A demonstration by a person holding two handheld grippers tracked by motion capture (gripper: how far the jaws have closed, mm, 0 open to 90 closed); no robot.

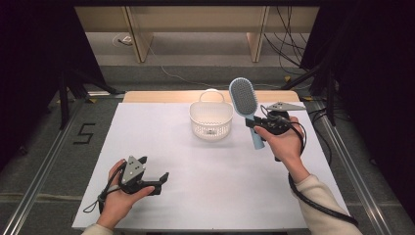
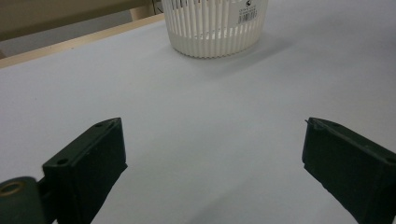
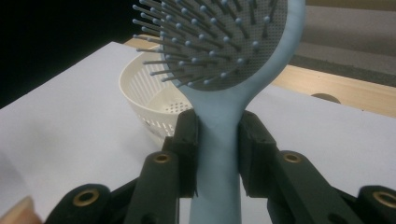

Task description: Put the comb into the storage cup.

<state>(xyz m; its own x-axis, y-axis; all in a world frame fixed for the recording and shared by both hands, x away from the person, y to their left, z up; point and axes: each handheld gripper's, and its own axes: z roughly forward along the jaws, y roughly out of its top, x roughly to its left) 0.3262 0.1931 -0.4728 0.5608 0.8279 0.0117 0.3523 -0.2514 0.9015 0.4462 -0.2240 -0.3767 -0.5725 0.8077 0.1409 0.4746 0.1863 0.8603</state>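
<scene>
A light blue hairbrush (image 1: pixel 244 102) with a grey bristle pad stands nearly upright in the air, just right of a white slatted basket (image 1: pixel 211 120). My right gripper (image 1: pixel 258 126) is shut on its handle; in the right gripper view both pads clamp the blue handle (image 3: pixel 218 154) below the bristle head (image 3: pixel 219 37), with the basket (image 3: pixel 149 98) behind it to the left. My left gripper (image 1: pixel 155 171) rests low at the front left of the table, jaws wide open with nothing between them. Its black fingers (image 2: pixel 91 158) frame bare white table, the basket (image 2: pixel 215 25) far ahead.
The white table top (image 1: pixel 205 186) ends in a wooden strip (image 1: pixel 161 96) at the far edge. Cables trail from both grippers. Dark curtains flank the table, and metal rails run along the floor on either side.
</scene>
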